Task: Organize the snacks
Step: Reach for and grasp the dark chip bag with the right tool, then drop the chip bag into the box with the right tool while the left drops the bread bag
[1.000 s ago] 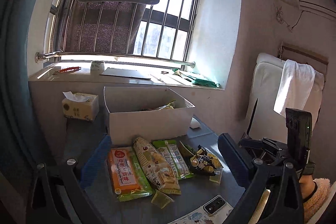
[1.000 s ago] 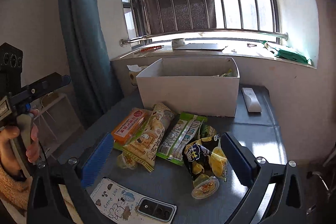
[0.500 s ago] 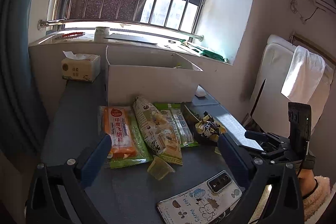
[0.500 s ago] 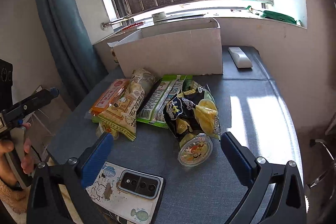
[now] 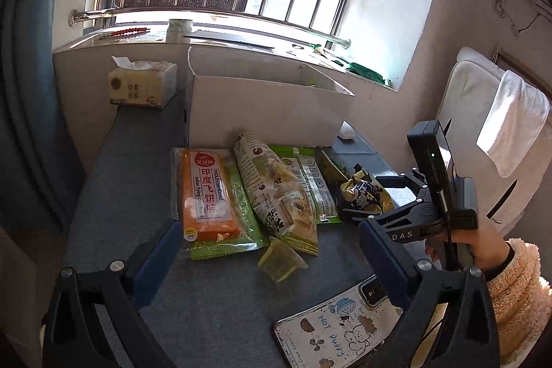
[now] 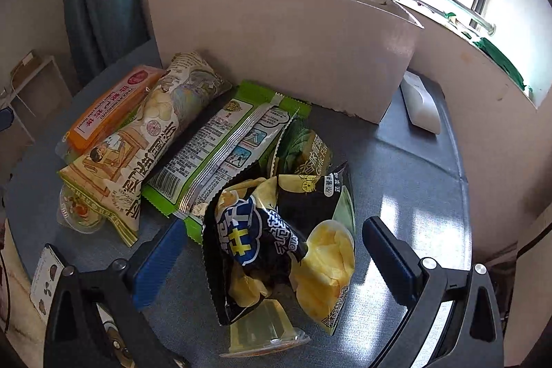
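black-and-yellow crinkled chip bag [image 6: 276, 240] now sits between my right gripper's [image 6: 269, 250] spread fingers after its descent, left gripper [image 5: 269, 250] likewise open and empty, so pickup for the white cardboard box [image 6: 283, 47] looks imminent.

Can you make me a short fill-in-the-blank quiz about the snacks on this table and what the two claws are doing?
1. The right claw is open around the black and yellow ____ bag.
2. The orange packet lies on a ____ packet.
3. The snacks lie in front of a white cardboard ____.
4. The left claw is ____ and holds nothing.

Missing words: chip; green; box; open
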The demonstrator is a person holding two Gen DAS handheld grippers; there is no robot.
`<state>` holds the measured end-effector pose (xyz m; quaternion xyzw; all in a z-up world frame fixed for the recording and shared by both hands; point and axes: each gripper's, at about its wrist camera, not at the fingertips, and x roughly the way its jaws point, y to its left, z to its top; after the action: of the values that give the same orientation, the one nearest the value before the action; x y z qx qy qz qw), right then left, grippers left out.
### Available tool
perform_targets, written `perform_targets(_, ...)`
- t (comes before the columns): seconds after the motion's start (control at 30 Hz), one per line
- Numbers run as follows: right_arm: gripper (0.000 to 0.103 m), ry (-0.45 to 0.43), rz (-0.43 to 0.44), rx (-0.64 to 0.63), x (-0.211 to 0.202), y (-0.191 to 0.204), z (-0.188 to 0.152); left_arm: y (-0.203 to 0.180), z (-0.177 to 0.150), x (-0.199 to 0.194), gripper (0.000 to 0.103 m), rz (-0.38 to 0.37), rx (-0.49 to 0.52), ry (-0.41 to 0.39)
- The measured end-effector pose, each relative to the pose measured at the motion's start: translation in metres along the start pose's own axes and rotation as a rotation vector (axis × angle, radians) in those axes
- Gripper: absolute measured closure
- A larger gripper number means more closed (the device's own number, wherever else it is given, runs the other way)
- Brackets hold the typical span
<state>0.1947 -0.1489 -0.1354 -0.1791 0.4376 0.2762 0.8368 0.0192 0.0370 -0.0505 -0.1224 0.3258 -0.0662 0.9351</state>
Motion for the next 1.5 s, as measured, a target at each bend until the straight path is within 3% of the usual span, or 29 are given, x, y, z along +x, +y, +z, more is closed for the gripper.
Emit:
perform_targets(0.07,0.004,0.002,0.027,0.005,0.007,-0.001,0.002,0.001,0.0,0.004,0.0,-0.004,-0.005,0.01)
perform_targets(0.1,0.021,0.005,0.01,-0.001,0.008,-0.002,0.002,0.001,0.001,0.006,0.0,-0.003,-0.002,0.014)
perform_targets(0.23,0.03,-0.032,0.081,0.048,-0.003,-0.011,-0.003,-0.001,0.004,0.021,0.0,0.002,0.008,0.068)
perform_targets(0.37,0.031,-0.103,0.121,0.123,-0.026,-0.025,-0.007,-0.007,0.014,0.045,0.0,-0.029,0.004,0.114)
perform_targets(0.57,0.031,-0.242,0.151,0.188,-0.074,-0.038,-0.014,-0.022,0.037,0.097,0.0,0.037,0.045,0.213)
perform_targets(0.77,0.031,-0.284,0.166,0.226,-0.092,-0.043,-0.027,-0.03,0.049,0.148,0.0,0.158,0.113,0.294)
perform_targets(0.87,0.031,-0.285,0.172,0.233,-0.093,-0.043,-0.034,-0.028,0.051,0.168,0.0,0.267,0.144,0.325)
perform_targets(0.93,0.031,-0.276,0.164,0.222,-0.091,-0.041,-0.038,-0.026,0.049,0.176,0.003,0.286,0.159,0.338)
perform_targets(0.97,0.031,-0.273,0.162,0.217,-0.09,-0.039,-0.04,-0.03,0.048,0.176,0.013,0.289,0.196,0.329)
perform_targets(1.0,0.031,-0.272,0.165,0.216,-0.089,-0.039,-0.042,-0.034,0.046,0.177,0.047,0.267,0.236,0.338)
perform_targets(1.03,0.031,-0.268,0.177,0.216,-0.088,-0.038,-0.043,-0.035,0.046,0.178,0.051,0.234,0.233,0.352)
perform_targets(1.1,0.031,-0.268,0.191,0.221,-0.086,-0.037,-0.044,-0.035,0.046,0.173,0.062,0.237,0.241,0.325)
perform_targets(1.3,0.031,-0.263,0.217,0.212,-0.084,-0.029,-0.045,-0.026,0.051,0.137,0.066,0.11,0.144,0.235)
perform_targets(1.5,0.031,-0.286,0.277,0.265,-0.086,-0.032,-0.035,-0.013,0.077,0.083,0.066,-0.007,0.045,0.079)
